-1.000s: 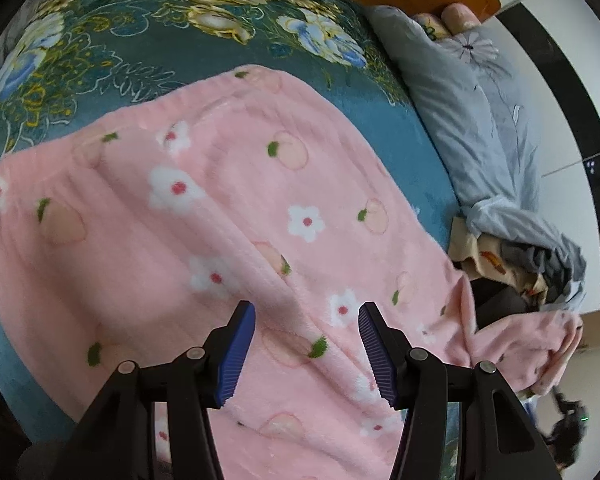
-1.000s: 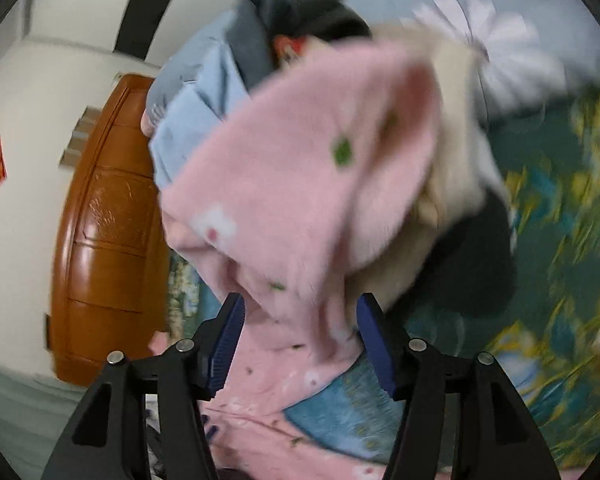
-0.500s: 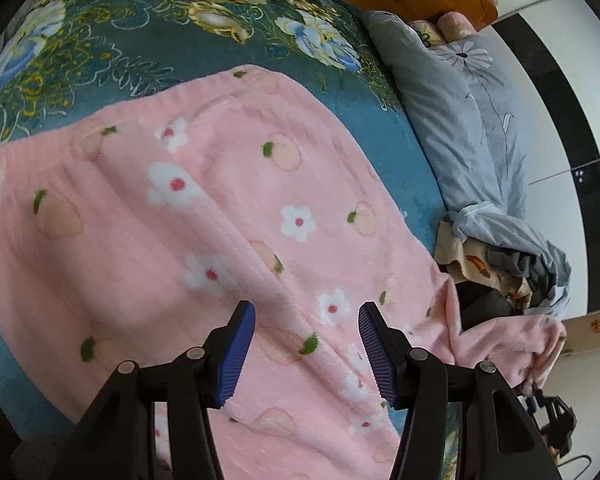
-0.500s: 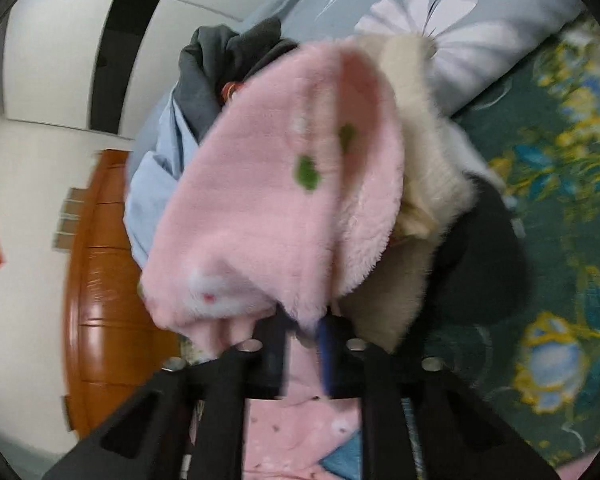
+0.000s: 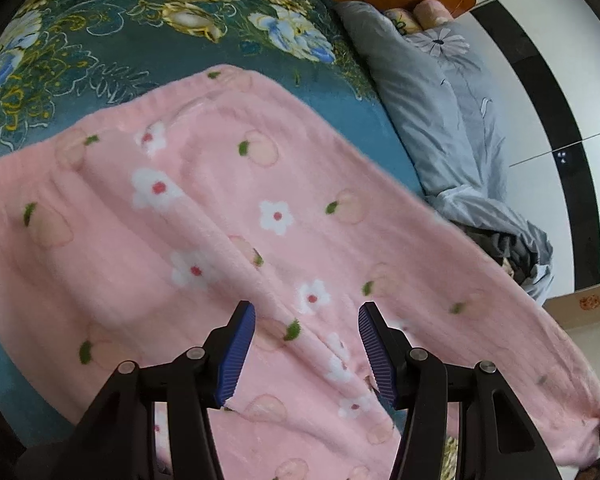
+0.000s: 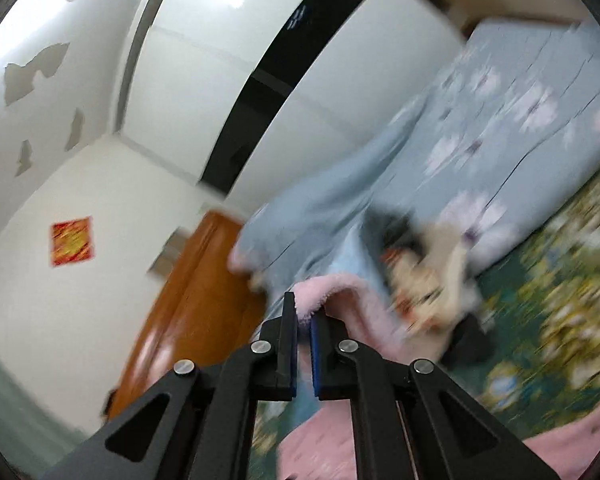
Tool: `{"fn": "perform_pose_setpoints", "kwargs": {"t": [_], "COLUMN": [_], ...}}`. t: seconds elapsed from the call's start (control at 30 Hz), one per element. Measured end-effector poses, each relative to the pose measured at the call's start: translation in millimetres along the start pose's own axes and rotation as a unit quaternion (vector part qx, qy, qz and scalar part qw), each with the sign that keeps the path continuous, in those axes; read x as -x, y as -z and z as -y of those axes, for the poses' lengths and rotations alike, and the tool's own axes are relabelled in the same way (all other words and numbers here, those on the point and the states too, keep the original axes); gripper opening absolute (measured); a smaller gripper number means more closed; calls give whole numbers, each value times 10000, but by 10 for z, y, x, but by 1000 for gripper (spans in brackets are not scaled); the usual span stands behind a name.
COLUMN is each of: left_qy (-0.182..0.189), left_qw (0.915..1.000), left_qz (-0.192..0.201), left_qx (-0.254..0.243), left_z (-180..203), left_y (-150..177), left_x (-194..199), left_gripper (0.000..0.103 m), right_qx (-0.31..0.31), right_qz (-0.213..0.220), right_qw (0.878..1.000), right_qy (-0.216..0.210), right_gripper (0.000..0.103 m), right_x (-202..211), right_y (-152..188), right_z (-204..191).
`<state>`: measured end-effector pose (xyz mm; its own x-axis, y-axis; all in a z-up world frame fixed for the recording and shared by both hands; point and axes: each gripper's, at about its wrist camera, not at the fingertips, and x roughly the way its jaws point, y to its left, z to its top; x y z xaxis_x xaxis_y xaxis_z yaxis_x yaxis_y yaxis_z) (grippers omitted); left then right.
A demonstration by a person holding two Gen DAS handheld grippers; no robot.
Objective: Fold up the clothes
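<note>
Pink fleece trousers point(image 5: 228, 216), printed with flowers and peaches, lying spread across the teal floral bedspread point(image 5: 100, 52) and filling the middle of the left view, one leg running off toward the lower right corner. Right claw point(image 6: 303, 316) clamped together on a fuzzy pink cuff point(image 6: 332, 292) just above centre bottom of its heavily blurred view, so apparently swinging that end through the air. Left claw point(image 5: 306, 344) hanging over the middle of the garment at lower centre, pads point(image 5: 236, 352) wide apart, gripping nothing.

Judging the step as carrying the held leg end across the body of the trousers. Doing it well probably means:
- keeping the pinch firm, since thick fleece slips easily
- travelling low and steadily, avoiding the heap of other clothes point(image 6: 424, 276) and the grey-blue quilt point(image 6: 500, 128) at right of the right view
- pinning the cloth with the free claw near the intended crease, stopping the whole piece from dragging
- lining up edge on edge before letting go
</note>
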<state>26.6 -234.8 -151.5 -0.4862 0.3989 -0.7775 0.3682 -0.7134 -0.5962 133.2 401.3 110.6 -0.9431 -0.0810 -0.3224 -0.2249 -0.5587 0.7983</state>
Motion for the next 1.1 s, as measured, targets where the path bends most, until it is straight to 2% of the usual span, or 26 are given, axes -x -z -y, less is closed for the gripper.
{"fn": "perform_pose_setpoints", "kwargs": {"t": [0.1,0.17,0.27,0.37,0.6,0.67,0.73,0.77,0.9,1.0,1.1], "left_qy": [-62,-78,-101,-140,-323,-277,-193,-116,-53,-442,-1015], "left_qw": [10000,10000,9999,9998,9994,9996,9997,9996,9990,9983,9948], "left_qz": [-2,37,98,142,59,80,103,145,305,324,95], "left_qx": [-76,-50,12,27,-90,-13,88,202,315,200,-79], "left_z": [23,15,1,9,63,48,17,-26,-189,-391,-713], "left_y": [2,3,8,19,26,-11,-64,-121,-408,-678,-846], "left_x": [-6,4,21,30,-29,-23,7,64,358,612,804], "left_gripper": [58,58,58,58,58,58,58,58,58,58,58], "right_qx": [108,-194,-584,-1023,-1141,-1151,-1127,-1059,-734,-599,-675], "right_qz": [215,185,150,127,9,-27,-55,-54,-243,-657,-995], "right_qw": [9931,9838,9659,9512,9463,9456,9458,9475,9562,9575,9523], "right_qy": [1151,1773,2519,2909,3024,3042,3044,3017,2825,2743,2804], "right_gripper": [5,5,5,5,7,8,31,47,48,48,48], "right_x": [-264,-502,-775,-856,-831,-821,-800,-770,-598,-384,-71], "right_y": [-227,-336,-410,-460,-456,-452,-447,-443,-340,-51,335], "right_z": [447,892,1460,1878,2163,2229,2271,2249,2142,2143,2254]}}
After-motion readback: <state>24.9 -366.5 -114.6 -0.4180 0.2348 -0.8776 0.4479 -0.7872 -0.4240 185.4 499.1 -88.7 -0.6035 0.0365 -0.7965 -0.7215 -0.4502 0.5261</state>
